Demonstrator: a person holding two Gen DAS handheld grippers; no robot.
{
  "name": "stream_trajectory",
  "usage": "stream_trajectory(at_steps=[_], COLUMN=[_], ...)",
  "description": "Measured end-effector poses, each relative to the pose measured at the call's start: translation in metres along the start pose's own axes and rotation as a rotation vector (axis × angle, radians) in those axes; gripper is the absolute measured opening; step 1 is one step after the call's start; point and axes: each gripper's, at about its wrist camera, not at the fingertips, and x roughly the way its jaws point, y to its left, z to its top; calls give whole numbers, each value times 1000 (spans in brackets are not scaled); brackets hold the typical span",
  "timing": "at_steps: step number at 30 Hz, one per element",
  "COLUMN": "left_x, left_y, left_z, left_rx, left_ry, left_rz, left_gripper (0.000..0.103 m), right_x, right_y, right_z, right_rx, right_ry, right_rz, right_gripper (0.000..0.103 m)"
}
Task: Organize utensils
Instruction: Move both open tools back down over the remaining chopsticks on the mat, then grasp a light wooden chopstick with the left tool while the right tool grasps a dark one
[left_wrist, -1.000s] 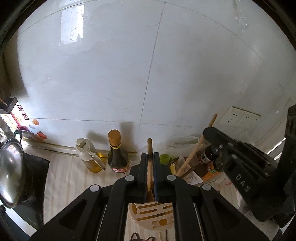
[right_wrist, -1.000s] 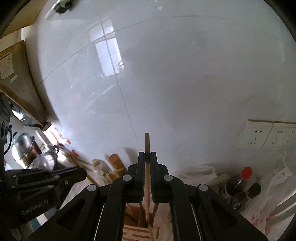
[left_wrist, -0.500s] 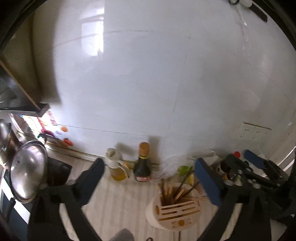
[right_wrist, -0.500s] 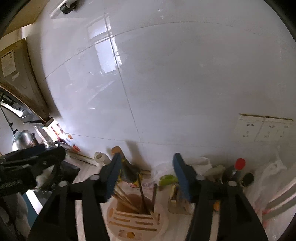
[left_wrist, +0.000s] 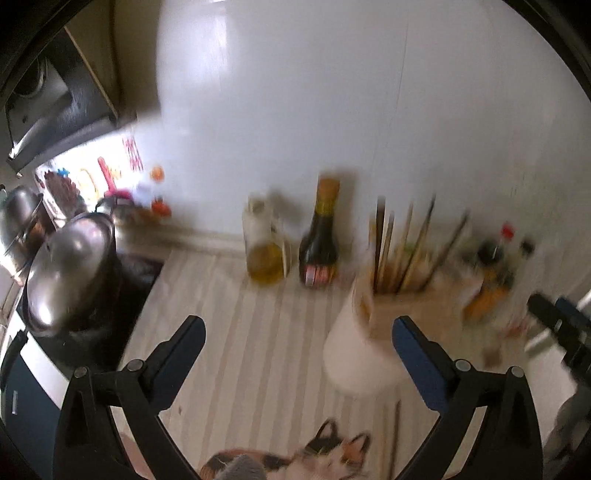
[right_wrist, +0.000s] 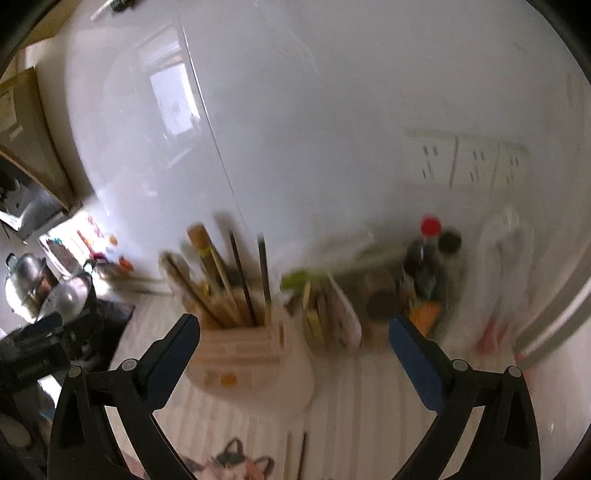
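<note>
Both hand-held grippers (L (left_wrist: 295, 334), R (right_wrist: 293, 332)) open, empty; loose chopstick (right_wrist: 302, 456) lies lengthwise on bench (right_wrist: 369, 406) below R, holder (right_wrist: 251, 354) just ahead.

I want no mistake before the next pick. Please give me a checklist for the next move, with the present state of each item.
1. Left gripper open and empty: ok.
2. Right gripper open and empty: ok.
3. Chopsticks standing in the holder: ok.
4. Holder upright: ok.
5. Loose sticks left on the counter by the cat mat: not ok, not yet stored.
6. Sharp view for aiming: not ok, both views blurred.
</note>
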Motion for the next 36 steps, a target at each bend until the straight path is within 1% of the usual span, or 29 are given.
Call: stream_trajectory(at_steps=[3,8,13,17,18,19,20,21,22,25,29,31,32,34,35,36], left_x=[22,51,77,101,107,114,118,123,127,137,146,149,150,152,152,150], left_y=[-6,-12,-17,-19,-19,-18,-18,-18,-18,-18,-15,-14,-14,-15,-17,-20], left_z=[-36,-79,-111,-133,-138,-144,-148,-152,-156,-166,-176,-179,-180,-181,-181,-182], left_rx=[28,39,45,63,66,70,73,75,80,94,99,102,102,118,130,144], left_ry=[90,197,285,353,368,387,400,412,424,457,482,492,495,497,494,490], left_rz=[0,-6,-8,1,3,11,15,17,21,36,60,70,73,83,85,85], left_gripper=[103,103,103,103,103,103,103,103,103,103,103,103,103,103,103,103], right_x=[14,40,68,91,98,106,113,120,129,151,169,175,179,182,181,180], right_y=[-9,-26,-33,-35,-35,-34,-33,-31,-30,-27,-19,-14,-12,-9,-6,-5], right_z=[-31,-77,-120,-145,-152,-158,-162,-167,-173,-186,-200,-207,-210,-218,-221,-223], right_rx=[12,48,56,57,58,54,52,50,44,42,26,10,-3,-29,-72,-97], right_ry=[63,176,276,349,370,393,414,433,459,515,570,595,609,622,610,605], right_rz=[-21,-44,-71,-78,-78,-79,-80,-85,-84,-71,-60,-60,-66,-77,-110,-129], right_gripper=[103,103,103,103,100,92,87,74,64,55,53,45,43,26,22,14])
